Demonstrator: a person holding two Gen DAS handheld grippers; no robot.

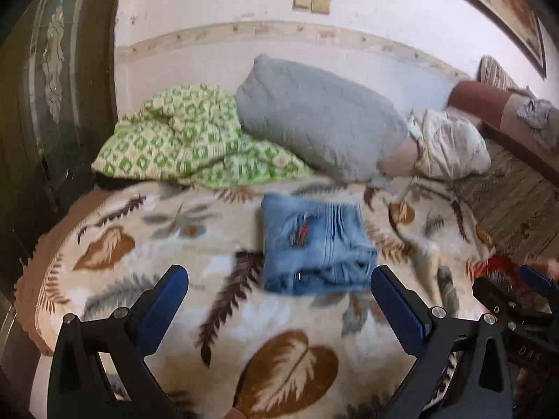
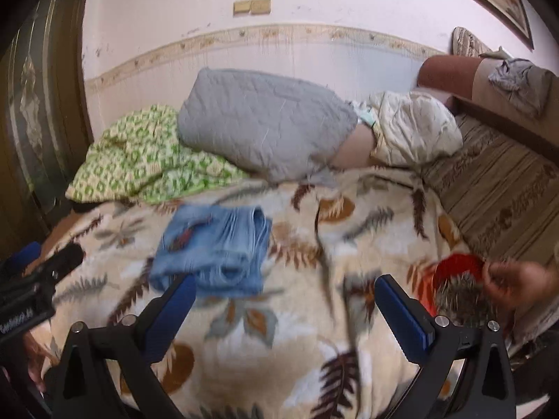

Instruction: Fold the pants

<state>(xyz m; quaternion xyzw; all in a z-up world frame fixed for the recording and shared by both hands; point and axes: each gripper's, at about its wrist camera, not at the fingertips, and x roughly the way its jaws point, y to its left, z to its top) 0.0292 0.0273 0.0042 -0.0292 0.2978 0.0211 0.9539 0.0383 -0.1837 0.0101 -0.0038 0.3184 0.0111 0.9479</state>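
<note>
Light blue denim pants (image 1: 314, 244) lie folded into a compact bundle on a leaf-patterned blanket (image 1: 244, 331). In the right wrist view the same pants (image 2: 216, 248) sit left of centre on the blanket (image 2: 297, 349). My left gripper (image 1: 279, 279) hovers just short of the bundle, open, nothing between its blue pads. My right gripper (image 2: 284, 288) is open too, with its left finger close to the bundle's near edge. The right gripper (image 1: 524, 289) shows at the right edge of the left wrist view. The left gripper (image 2: 38, 272) shows at the left edge of the right wrist view.
A grey quilted pillow (image 1: 314, 118), a green patterned blanket (image 1: 181, 139) and a cream bundle (image 1: 450, 146) lie at the back against the wall. A dark wooden door (image 1: 52, 104) stands left. A hand (image 2: 517, 279) near a red object (image 2: 457, 269) is at the right.
</note>
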